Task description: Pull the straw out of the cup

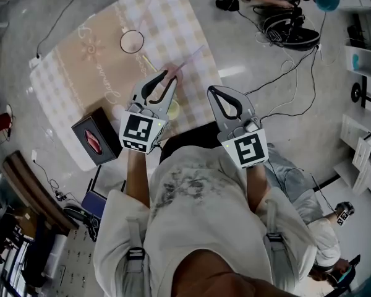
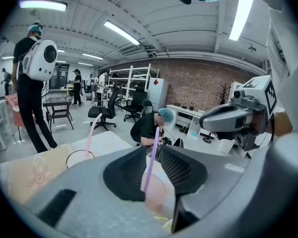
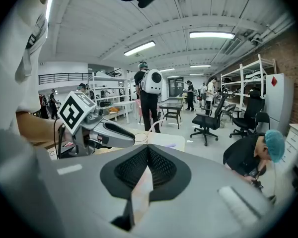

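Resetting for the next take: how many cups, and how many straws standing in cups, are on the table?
Cups: 2 (far cup, near cup)
Straws in cups: 2 (pink straw, purple straw)
Total: 4

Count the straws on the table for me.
2. A pink straw stands in the far clear cup; a purple straw rises from the near cup, between the parted jaws of the left gripper. Part of the table is covered, so another could be hidden.
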`<state>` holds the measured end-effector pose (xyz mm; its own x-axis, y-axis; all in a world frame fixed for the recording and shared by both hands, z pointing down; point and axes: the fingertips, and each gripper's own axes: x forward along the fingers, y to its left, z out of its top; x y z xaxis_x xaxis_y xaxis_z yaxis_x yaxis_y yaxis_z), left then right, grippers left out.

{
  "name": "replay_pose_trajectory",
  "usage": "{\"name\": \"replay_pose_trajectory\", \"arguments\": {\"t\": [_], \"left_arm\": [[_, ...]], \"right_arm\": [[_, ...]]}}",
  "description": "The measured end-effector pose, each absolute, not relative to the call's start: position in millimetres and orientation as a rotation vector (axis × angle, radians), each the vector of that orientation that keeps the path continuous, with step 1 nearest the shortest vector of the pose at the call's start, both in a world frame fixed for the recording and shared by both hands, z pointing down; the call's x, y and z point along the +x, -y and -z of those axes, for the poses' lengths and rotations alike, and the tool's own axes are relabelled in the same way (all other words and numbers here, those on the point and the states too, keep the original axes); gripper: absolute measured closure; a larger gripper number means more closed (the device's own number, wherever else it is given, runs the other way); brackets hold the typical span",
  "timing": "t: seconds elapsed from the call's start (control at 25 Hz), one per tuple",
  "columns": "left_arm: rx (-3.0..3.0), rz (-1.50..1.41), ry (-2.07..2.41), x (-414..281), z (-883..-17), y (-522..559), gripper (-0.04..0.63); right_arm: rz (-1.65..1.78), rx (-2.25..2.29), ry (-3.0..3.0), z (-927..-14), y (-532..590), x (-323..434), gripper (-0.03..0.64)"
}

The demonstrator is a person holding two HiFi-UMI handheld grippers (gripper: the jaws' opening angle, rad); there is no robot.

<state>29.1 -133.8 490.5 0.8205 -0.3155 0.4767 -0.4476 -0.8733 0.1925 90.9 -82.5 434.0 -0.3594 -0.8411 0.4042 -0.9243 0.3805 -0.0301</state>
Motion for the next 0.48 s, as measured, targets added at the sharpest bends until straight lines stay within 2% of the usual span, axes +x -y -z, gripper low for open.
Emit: {"name": "replay_pose_trajectory", "arguments": {"t": [0.48], "left_arm": [[2.705,-0.664,0.553,41.8,-501.4,139.1,0.484]], "right_arm": [[-0.396,1.551,2.294,-445.7,82.2,97.7,0.606]]}}
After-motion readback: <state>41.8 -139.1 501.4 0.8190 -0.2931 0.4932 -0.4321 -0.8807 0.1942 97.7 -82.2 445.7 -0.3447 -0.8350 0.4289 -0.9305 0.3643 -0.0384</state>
